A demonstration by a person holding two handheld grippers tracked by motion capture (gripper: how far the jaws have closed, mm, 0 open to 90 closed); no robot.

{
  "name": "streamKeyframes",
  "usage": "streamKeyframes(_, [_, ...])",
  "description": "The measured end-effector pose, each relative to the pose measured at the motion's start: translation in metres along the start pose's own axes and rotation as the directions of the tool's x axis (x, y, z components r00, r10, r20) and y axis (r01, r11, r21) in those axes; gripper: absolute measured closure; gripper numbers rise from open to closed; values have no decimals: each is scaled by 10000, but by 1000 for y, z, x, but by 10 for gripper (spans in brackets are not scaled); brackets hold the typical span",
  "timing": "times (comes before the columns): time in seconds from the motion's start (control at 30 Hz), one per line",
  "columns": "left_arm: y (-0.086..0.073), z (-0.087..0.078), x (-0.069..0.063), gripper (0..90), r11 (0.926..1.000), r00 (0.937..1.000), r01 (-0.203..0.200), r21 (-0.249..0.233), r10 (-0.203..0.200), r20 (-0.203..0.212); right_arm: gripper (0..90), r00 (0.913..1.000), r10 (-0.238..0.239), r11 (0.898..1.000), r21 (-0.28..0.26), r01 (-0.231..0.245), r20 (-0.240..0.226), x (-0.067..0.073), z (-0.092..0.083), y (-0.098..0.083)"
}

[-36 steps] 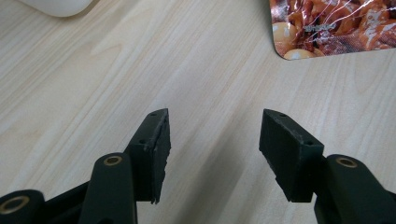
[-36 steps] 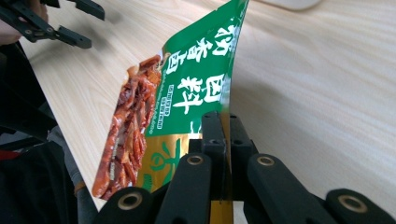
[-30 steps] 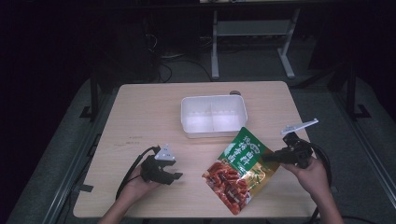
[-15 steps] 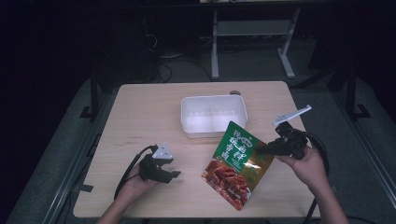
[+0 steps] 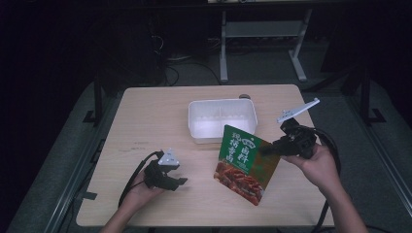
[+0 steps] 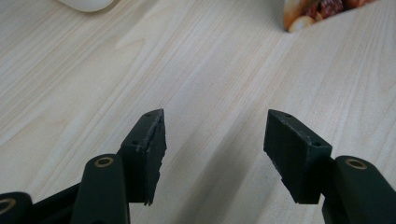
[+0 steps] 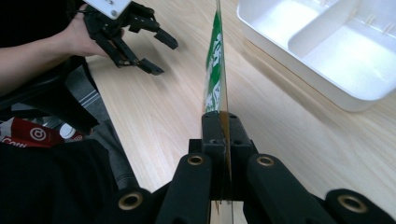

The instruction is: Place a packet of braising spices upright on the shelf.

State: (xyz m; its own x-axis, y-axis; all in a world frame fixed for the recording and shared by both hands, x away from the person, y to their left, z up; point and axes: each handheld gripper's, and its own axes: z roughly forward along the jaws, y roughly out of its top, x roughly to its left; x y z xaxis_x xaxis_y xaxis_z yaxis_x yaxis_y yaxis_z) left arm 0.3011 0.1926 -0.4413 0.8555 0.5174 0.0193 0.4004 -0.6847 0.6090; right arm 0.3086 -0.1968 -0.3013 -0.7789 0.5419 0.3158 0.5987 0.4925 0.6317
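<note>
Left hand-held gripper (image 5: 182,181): I rest my black left hand-held gripper low over the pale wooden desk (image 5: 145,116) near its front left; its 2 jaws stand spread with nothing between them, bare wood showing in the gap in the left gripper view.

White tray: the white rectangular plastic tray with 2 compartments (image 5: 222,120) sits on the desk toward the far middle, apparently empty, its front rim just behind the pouch's top edge.

Pouch: the flat green and red printed food pouch (image 5: 246,163) hangs tilted above the desk, right of centre, its lower corner pointing down near the wood; I cannot tell whether that corner touches.

Right hand-held gripper (image 5: 266,150): my right hand-held gripper pinches the pouch's right edge, jaws pressed together on the thin sheet, which the right gripper view shows edge-on.

Step in hand, my judgement: carrying the pouch, probably toward the tray.

Doing it well: keep the pinch firm because the grip is on 1 edge only; lift the low corner clear of the tray rim; lay it flat before spreading the jaws.
</note>
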Motion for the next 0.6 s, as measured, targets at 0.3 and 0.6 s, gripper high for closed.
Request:
streamKeyframes(0.3, [0, 0, 0, 381, 10000, 10000, 0, -7, 0, -42, 900, 9990, -453, 9989, 126, 453, -28, 15, -11, 15])
streamKeyframes(0.6, [-1, -1, 1, 380, 10000, 10000, 34, -69, -35, -74, 900, 9977, -525, 9985, 164, 518, 434, 17, -34, 32])
